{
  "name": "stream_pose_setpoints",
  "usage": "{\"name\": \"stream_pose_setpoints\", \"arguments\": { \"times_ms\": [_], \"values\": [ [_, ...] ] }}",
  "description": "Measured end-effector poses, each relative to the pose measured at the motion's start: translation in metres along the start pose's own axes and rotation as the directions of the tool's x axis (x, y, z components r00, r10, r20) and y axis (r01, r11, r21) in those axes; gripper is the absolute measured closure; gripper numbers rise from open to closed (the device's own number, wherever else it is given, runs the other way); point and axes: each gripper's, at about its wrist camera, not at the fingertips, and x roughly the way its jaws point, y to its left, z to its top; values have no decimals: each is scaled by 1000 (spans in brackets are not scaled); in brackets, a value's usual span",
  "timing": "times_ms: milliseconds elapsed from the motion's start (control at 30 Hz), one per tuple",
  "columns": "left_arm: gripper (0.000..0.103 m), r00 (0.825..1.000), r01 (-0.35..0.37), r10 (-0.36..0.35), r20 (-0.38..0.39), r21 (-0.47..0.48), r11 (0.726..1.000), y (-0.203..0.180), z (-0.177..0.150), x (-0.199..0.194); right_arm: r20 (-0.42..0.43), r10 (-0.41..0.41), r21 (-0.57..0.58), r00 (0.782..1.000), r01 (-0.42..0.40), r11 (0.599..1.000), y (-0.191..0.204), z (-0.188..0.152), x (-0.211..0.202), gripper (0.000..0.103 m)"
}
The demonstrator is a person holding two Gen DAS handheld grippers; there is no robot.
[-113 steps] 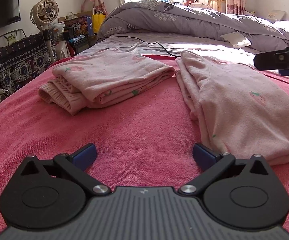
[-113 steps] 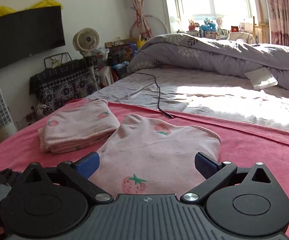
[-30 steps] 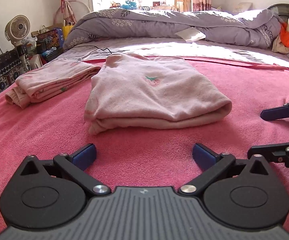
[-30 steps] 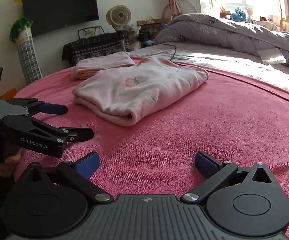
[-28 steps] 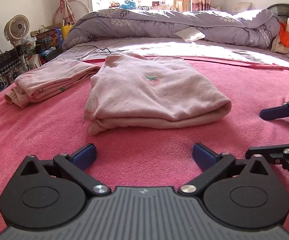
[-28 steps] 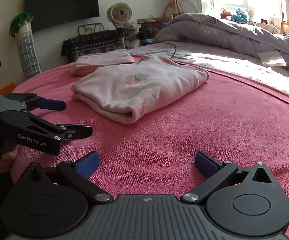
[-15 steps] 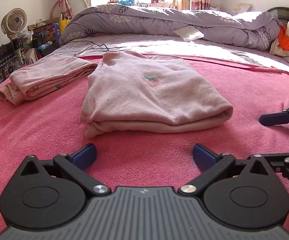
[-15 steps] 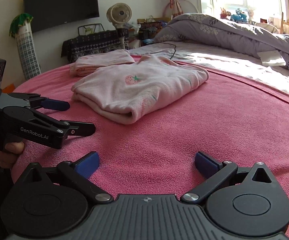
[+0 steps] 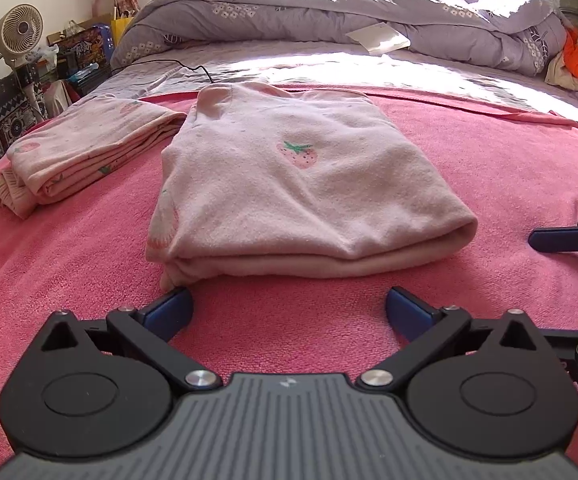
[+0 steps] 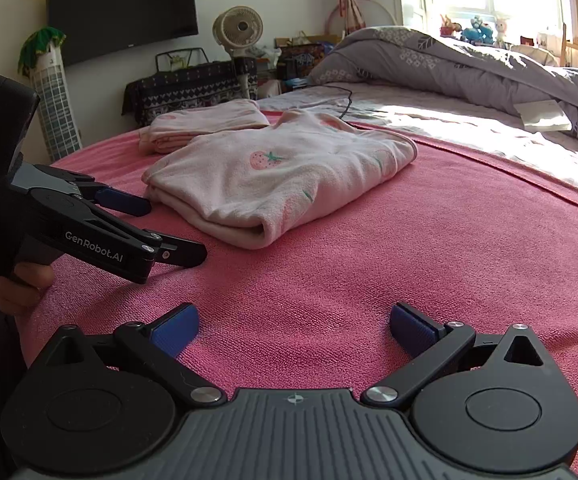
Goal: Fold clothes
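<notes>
**Two spread tongs facing a folded strawberry-print top on a bed**

The folded pale pink fleece top with a strawberry print (image 9: 305, 184) is lying flat on the pink terry blanket (image 9: 89, 264) that is covering the near part of the bed. Its thick folded edge is facing the near edge of the bed, and its neckline is pointing toward the far side. The left tongs (image 9: 287, 308) are hovering low over the blanket with their blue-padded jaws spread wide and pinching nothing; the left blue pad (image 9: 169, 312) is sitting just beside the near left corner of the top, and whether it is touching the cloth cannot be told. The right tongs (image 10: 295, 330) are likewise standing spread and empty above bare blanket, near the top's near right corner but apart from it. In the right wrist view the left tongs (image 10: 169, 228) are appearing from the side, held by a hand (image 10: 21, 284), their fingers pointing at the top's near edge.

A second folded pale pink strawberry-print garment (image 9: 85, 152) is lying toward the left edge of the bed, just beside the top. Beyond the blanket's far edge, a black cable (image 9: 185, 68) is trailing across the grey sheet, and a rumpled grey floral duvet (image 9: 329, 12) is lying along the far side of the bed, bearing a white paper (image 9: 377, 38).
</notes>
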Motion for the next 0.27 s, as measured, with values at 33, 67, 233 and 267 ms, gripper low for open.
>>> {"name": "stream_pose_setpoints", "arguments": {
  "times_ms": [33,67,233,267],
  "values": [
    [0,1000,4,-4,2,-3,1000,1,0,0,0,0,0,1000,0,1000,0,0,0,0],
    [0,1000,8,-8,8,-8,1000,2,0,0,0,0,0,1000,0,1000,0,0,0,0],
    [0,999,12,-12,40,-14,1000,2,-4,1,0,0,0,1000,0,1000,0,0,0,0],
    [0,999,12,-12,40,-14,1000,2,-3,1,0,0,0,1000,0,1000,-1,0,0,0]
  ]
}}
